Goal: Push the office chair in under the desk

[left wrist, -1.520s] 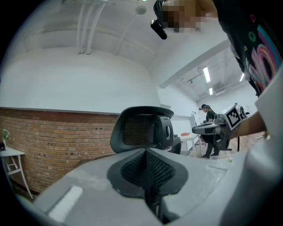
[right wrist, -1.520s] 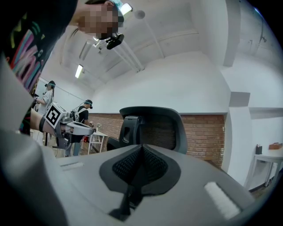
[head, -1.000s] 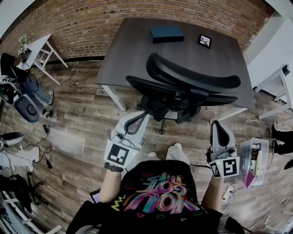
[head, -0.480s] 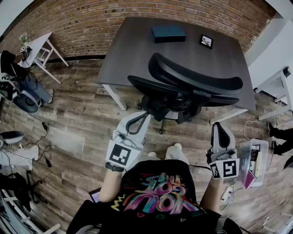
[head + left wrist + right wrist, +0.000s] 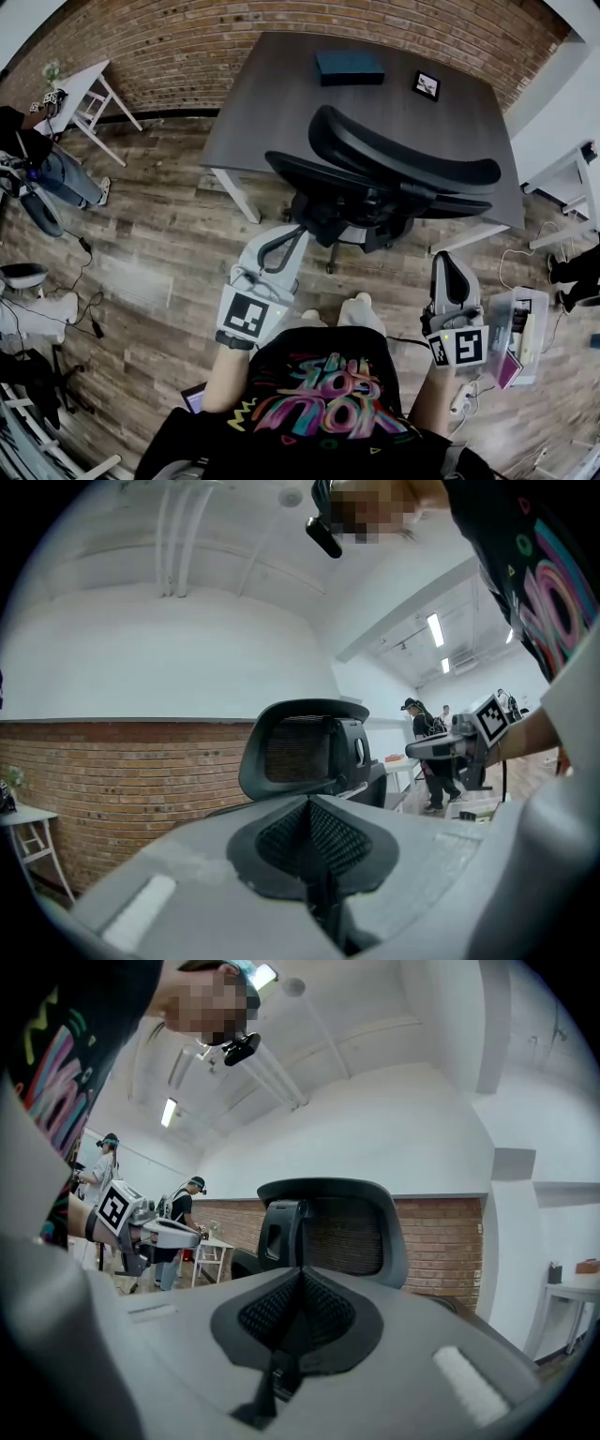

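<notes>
A black office chair stands in front of the dark grey desk, its back toward me and its seat partly under the desk edge. My left gripper is shut and empty, pointing at the chair's lower left side from just short of it. My right gripper is also shut and empty, below the chair's right side and apart from it. In the left gripper view the shut left gripper faces the chair's mesh headrest. The right gripper view shows the right gripper below the same headrest.
A dark blue box and a small framed picture lie on the desk. White side tables stand at the left and right. A clear plastic box sits on the wooden floor by my right hand. People stand at the left edge.
Both grippers stay shut and keep their places. The chair and desk sit slightly further right in the head view. A person at the left edge has shifted.
</notes>
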A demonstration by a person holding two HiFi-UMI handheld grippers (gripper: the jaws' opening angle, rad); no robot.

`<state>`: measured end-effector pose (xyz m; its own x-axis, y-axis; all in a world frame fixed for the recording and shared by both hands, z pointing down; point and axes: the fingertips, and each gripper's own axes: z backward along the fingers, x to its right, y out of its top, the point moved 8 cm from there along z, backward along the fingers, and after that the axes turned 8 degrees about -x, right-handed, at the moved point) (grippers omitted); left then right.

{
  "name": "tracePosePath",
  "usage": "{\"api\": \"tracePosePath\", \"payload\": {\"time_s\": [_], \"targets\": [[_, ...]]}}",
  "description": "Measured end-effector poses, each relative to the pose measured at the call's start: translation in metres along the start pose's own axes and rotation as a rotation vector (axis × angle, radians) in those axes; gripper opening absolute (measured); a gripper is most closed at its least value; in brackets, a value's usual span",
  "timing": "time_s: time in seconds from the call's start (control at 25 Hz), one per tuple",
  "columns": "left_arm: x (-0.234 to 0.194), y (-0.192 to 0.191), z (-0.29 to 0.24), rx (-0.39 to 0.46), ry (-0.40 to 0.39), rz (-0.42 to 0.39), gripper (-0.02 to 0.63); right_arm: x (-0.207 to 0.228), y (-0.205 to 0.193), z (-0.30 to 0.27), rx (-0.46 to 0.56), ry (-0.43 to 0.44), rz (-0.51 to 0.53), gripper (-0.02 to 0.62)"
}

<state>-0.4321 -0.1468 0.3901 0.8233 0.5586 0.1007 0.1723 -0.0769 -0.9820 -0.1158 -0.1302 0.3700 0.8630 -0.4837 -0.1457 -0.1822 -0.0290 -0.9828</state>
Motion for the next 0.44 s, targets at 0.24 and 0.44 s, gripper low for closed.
{"api": "tracePosePath", "payload": {"time_s": [0.24, 0.44], "targets": [[0.0007, -0.0015, 0.0002, -0.012, -0.003, -0.008, 0.002, 0.0006, 0.0003, 0.0017, -0.005, 0.0, 0.004, -0.002], [-0.0003, -0.0034, 0.0, -0.016, -0.004, -0.007, 0.002, -0.0008, -0.0002, 0.001, -0.006, -0.002, 0.001, -0.002]]}}
